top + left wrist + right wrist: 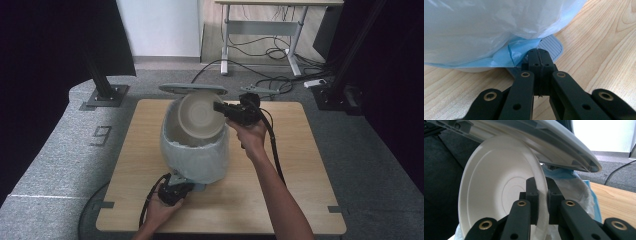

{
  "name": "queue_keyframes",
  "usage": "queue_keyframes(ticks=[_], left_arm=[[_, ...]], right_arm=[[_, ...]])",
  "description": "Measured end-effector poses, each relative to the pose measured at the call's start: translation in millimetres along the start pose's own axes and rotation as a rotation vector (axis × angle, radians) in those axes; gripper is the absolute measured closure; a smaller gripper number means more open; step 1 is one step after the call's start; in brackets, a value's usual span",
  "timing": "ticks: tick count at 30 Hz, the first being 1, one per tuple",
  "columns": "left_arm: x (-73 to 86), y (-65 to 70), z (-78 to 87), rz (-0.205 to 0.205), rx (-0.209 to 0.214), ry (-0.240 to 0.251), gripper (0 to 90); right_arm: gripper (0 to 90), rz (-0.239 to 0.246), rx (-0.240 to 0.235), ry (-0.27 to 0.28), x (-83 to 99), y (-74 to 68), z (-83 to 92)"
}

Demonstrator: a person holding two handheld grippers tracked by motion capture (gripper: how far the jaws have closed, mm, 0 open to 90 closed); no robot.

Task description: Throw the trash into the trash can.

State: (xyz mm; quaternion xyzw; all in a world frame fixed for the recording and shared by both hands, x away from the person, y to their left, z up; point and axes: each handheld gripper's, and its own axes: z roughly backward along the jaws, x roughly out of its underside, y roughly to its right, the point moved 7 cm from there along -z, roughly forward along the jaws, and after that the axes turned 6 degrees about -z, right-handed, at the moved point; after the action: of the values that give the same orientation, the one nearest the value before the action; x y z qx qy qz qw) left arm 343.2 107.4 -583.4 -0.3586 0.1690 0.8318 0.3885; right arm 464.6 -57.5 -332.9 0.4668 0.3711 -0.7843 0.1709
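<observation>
Left hand-held gripper [539,53]: at the near foot of the bin, jaws pressed together, tips down on the ribbed grey pedal [551,46], which pokes out from under the bin's bag.
Plate [200,116]: a shallow round off-white disc with a raised rim and faint concentric rings, likely paper or moulded pulp; tilted on edge just above the bin's open mouth, under the raised lid.
Right hand-held gripper [541,185]: jaws clamped on the plate's rim, on the bin's right side.
Bin [196,150]: a rounded pedal bin on the table [290,175], lined with thin, crinkled translucent plastic, blue where it bunches at the base.
Lid [554,142]: hard grey-white plastic, ribbed underneath, propped open over the bin.
Risk, pedal: the closed tips rest on a smooth sloping pedal; should they slide off, the lid would likely drop onto the plate and the right gripper.
Risk, plate: held by a narrow bite on a thin rim, it could flex or twist loose and catch the bin's edge.
Risk, liner: the loose bag may snag the plate.
</observation>
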Motion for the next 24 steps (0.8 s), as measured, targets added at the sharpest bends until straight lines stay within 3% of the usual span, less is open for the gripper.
queue_keyframes(ticks=[22, 23, 24], left_arm=[[0.0, -0.1, 0.1, 0.002, 0.003, 0.0, 90.0], [0.0, -0.1, 0.1, 0.001, 0.003, 0.0, 90.0], [0.0, 0.0, 0.1, 0.001, 0.002, 0.0, 90.0]], right_arm=[[82.3, 0.0, 0.002, -0.005, 0.7, -2.6, -11.7], [79.8, 0.003, 0.005, -0.004, 0.9, -2.5, -12.2], [71.1, 0.005, 0.013, -0.004, 1.0, -1.8, -12.6]])
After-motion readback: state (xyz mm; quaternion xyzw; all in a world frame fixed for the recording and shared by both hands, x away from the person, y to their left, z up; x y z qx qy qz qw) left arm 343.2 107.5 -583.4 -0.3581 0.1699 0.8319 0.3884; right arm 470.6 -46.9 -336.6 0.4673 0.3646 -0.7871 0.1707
